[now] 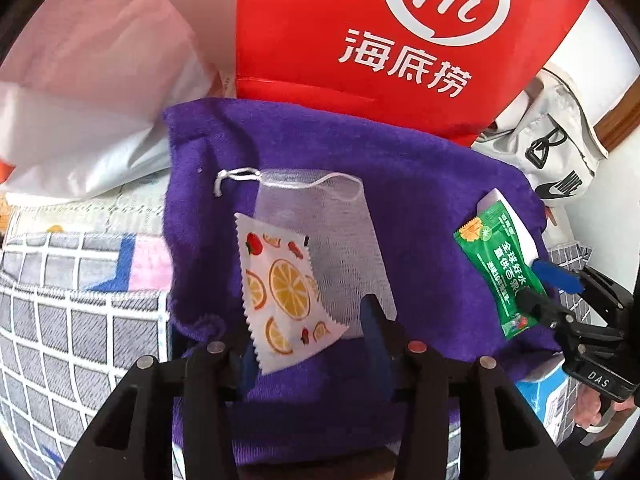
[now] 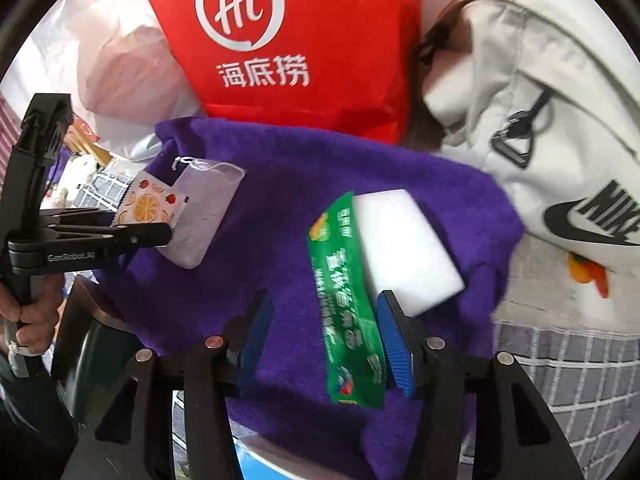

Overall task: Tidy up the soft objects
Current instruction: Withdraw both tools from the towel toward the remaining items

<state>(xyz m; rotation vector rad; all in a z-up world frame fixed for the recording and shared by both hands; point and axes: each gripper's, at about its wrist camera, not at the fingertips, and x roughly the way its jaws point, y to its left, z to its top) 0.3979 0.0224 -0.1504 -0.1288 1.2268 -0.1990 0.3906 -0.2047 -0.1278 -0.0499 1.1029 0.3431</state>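
Between my parted left gripper (image 1: 312, 344) jaws lies the orange-print sachet (image 1: 280, 288), light and crinkly, on the purple towel's (image 1: 420, 184) near edge, best pinched by its crimped end; my right gripper (image 2: 324, 344), equally parted, straddles the green sachet (image 2: 344, 300).

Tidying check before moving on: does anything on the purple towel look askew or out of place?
Yes. The orange-print packet lies tilted, half over the mesh pouch, and the green packet sits crooked, overlapping the white sponge on the purple towel.
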